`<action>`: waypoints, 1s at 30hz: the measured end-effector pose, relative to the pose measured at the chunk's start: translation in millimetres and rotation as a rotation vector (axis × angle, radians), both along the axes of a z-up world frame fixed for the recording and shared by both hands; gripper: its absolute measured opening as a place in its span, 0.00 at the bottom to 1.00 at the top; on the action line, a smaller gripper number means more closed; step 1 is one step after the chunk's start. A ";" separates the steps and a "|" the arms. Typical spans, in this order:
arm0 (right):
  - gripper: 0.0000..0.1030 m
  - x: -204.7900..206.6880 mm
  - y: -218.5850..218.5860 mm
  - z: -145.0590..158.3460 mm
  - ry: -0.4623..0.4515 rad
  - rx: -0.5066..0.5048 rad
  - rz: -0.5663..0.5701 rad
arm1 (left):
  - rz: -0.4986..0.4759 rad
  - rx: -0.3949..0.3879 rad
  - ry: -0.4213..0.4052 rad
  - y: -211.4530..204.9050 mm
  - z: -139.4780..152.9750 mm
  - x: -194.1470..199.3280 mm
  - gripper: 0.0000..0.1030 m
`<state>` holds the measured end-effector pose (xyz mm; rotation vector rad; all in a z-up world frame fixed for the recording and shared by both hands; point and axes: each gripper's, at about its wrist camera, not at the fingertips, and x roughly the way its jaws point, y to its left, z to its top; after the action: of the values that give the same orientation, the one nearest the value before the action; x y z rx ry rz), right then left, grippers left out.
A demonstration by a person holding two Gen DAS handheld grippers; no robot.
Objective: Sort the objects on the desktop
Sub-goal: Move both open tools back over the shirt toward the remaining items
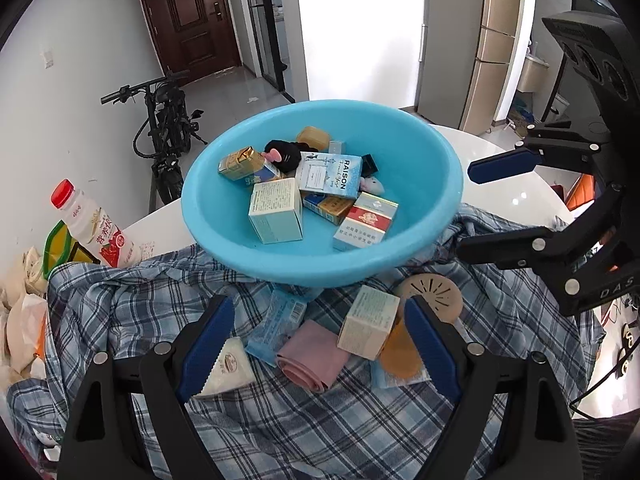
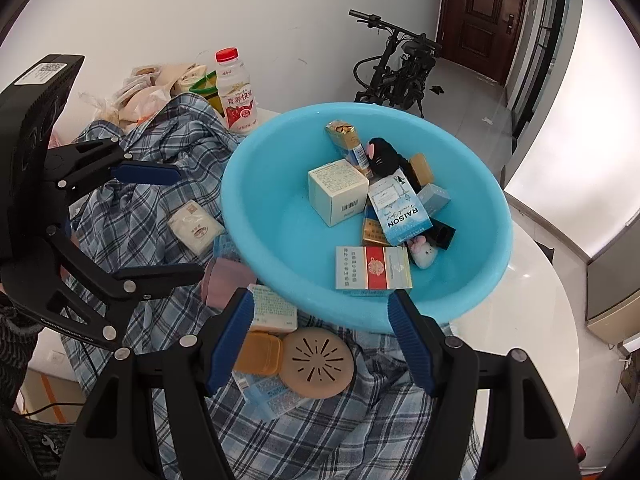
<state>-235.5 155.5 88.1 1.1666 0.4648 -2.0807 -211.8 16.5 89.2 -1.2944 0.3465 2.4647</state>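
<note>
Blue-padded fingers of the left gripper (image 1: 318, 344) stand wide apart over the plaid shirt (image 1: 280, 420), holding nothing; a pink folded cloth (image 1: 314, 354) and a pale carton (image 1: 370, 322) lie on the shirt between them. Just past them a blue basin (image 1: 320, 268) rests on the shirt and the white table (image 1: 516, 184), holding several small boxes, among them a RAISON pack (image 1: 332, 172), a red-and-white pack (image 1: 366, 222), and a black plush toy (image 1: 284, 154). At the far left stands a red-capped drink bottle (image 1: 94, 226). The right gripper (image 2: 322, 340), seen from its own camera, is about half open and empty, hanging over a round tan disc (image 2: 318, 362) and an orange case (image 2: 258, 352) beside the basin's near rim.
</note>
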 end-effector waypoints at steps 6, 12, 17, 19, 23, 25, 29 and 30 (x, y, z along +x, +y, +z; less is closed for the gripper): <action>0.72 30.5 1.7 -2.1 0.012 0.008 0.031 | -0.033 -0.003 0.012 12.7 -3.3 29.9 0.86; 0.72 64.1 9.1 -0.7 0.030 -0.002 0.056 | -0.052 0.020 0.021 15.9 -8.6 57.9 0.86; 0.73 85.4 20.2 -4.3 0.035 0.008 0.067 | -0.058 0.022 0.016 14.5 -15.8 76.7 0.86; 0.73 90.6 26.0 -7.4 0.029 0.007 0.062 | -0.063 0.018 0.016 14.7 -19.2 83.3 0.86; 0.73 96.5 35.4 -16.0 0.013 0.013 0.049 | -0.085 -0.028 0.008 14.2 -30.1 91.6 0.86; 0.73 97.6 38.7 -21.8 0.007 0.020 0.038 | -0.068 -0.044 0.011 11.9 -34.2 92.1 0.86; 0.73 99.6 41.0 -33.0 0.002 0.023 0.026 | -0.065 -0.023 -0.017 8.1 -44.3 94.1 0.86; 0.73 100.5 41.4 -36.1 0.003 0.022 0.025 | -0.068 -0.026 -0.023 8.3 -47.8 95.4 0.86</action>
<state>-135.0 196.9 52.0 1.1647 0.5021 -2.0614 -116.4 24.8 41.4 -1.2985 0.4105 2.3951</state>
